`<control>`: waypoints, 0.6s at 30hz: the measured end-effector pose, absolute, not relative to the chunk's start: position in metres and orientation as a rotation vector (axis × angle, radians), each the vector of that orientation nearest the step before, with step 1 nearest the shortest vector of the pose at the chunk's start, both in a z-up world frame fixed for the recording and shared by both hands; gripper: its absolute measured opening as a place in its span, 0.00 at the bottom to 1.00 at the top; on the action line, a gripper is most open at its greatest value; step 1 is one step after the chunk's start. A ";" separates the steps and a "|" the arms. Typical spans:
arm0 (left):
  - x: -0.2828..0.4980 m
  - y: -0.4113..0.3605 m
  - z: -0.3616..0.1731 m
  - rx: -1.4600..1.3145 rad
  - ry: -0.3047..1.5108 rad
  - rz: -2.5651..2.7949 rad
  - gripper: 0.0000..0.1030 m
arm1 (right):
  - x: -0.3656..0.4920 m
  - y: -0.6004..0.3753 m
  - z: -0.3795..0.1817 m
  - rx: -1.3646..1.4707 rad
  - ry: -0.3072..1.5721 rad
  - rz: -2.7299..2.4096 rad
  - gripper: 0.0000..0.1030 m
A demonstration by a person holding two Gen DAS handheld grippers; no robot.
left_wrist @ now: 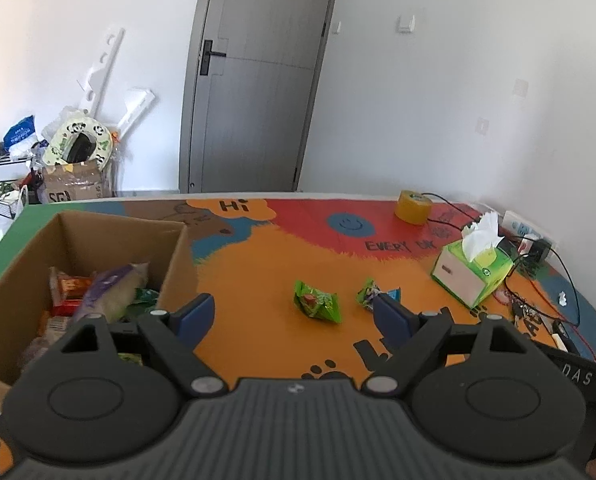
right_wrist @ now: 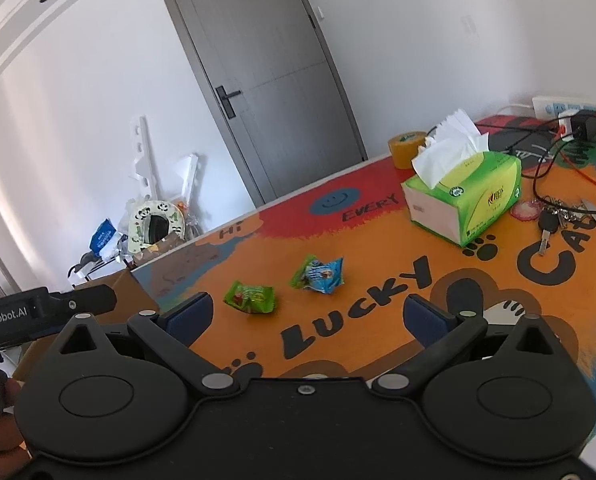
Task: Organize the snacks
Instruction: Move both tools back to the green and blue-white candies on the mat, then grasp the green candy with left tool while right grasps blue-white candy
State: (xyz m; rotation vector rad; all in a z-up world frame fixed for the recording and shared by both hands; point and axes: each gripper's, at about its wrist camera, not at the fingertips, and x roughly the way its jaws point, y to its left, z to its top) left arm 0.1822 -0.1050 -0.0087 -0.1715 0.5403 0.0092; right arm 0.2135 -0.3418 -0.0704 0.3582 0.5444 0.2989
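on the colourful surface (left_wrist: 265, 280) in front of you lie two loose snacks: a green snack packet (left_wrist: 318, 301) near the middle of the orange patch, and a green and blue snack packet (left_wrist: 372, 293) just beside it toward the tissue box (left_wrist: 472, 270). the two packets sit apart, not touching. your left gripper (left_wrist: 293, 316) is spread wide with nothing between its blue pads (left_wrist: 195, 314); from its own camera the green packet lies ahead between the two fingers and the other packet sits right by the right-hand pad. at your left stands the open cardboard box (left_wrist: 97, 236), already holding several snacks, among them a purple and white bag (left_wrist: 111, 292) and some red packets. your right gripper (right_wrist: 318, 316) is likewise spread and holds nothing; both loose packets lie ahead of it on the orange patch above the word "lucky". behind the tissue box stands a roll of yellow tape (left_wrist: 414, 207), and to its right you have a bunch of keys (right_wrist: 554, 220), black cables and a power strip (right_wrist: 570, 108) by the wall. a grey door (left_wrist: 253, 80) closes the room beyond the surface.
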 end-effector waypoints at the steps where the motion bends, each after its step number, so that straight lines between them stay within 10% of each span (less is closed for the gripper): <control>1: 0.185 -0.106 -0.010 -0.170 0.544 0.010 0.83 | 0.217 -0.343 -0.072 0.360 0.550 0.298 1.00; 18: 0.262 -0.116 -0.026 -0.202 0.648 0.004 0.83 | 0.281 -0.339 -0.082 0.398 0.621 0.306 0.99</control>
